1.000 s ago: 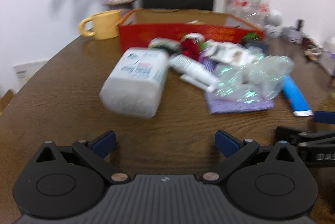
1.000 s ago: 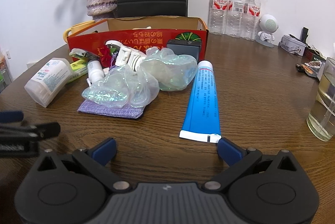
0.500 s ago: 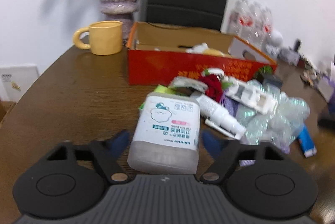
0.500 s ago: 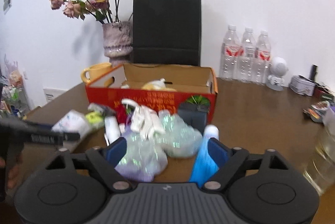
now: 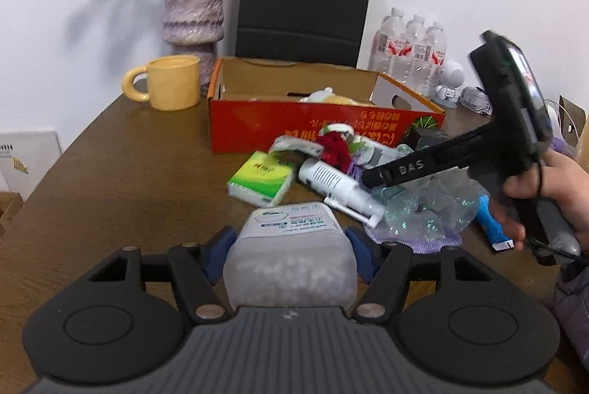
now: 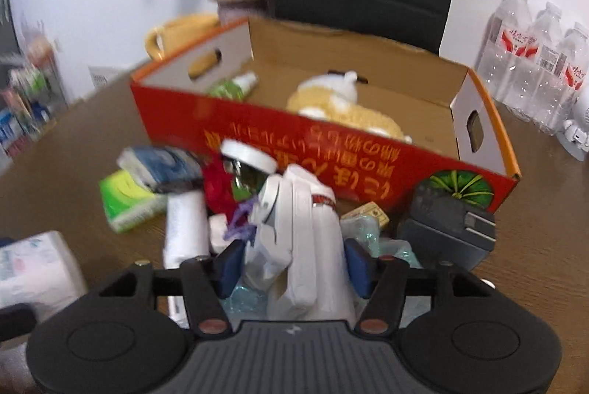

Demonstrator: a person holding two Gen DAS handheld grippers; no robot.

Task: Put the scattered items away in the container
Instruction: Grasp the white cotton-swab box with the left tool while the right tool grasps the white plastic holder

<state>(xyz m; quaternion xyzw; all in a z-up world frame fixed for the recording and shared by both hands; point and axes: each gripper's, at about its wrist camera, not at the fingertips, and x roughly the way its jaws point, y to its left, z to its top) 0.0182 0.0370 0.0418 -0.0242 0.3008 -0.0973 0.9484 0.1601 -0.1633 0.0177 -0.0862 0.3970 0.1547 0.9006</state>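
Note:
My left gripper [image 5: 290, 250] is shut on a white plastic tub of cotton balls [image 5: 291, 258], held low over the table. My right gripper [image 6: 292, 263] has its blue pads on either side of a white plastic packaged item [image 6: 298, 232] on top of the pile. The red cardboard box [image 5: 313, 123] stands behind the pile and holds a yellow plush toy [image 6: 342, 107] and a green bottle [image 6: 232, 87]. A green tissue pack [image 5: 261, 182], a white spray bottle [image 5: 342, 193], a crinkly clear bag [image 5: 423, 210] and a blue tube [image 5: 491, 224] lie in front of it.
A yellow mug [image 5: 167, 87] and a flower vase [image 5: 193, 11] stand left of the box, with a black paper bag [image 5: 305, 0] behind it. Water bottles [image 6: 533, 52] stand at the right. A dark charger block [image 6: 447, 228] lies by the box's right corner.
My left gripper has closed on the tub and brought it up close. My right gripper has moved forward over the pile and now straddles the white packaged item.

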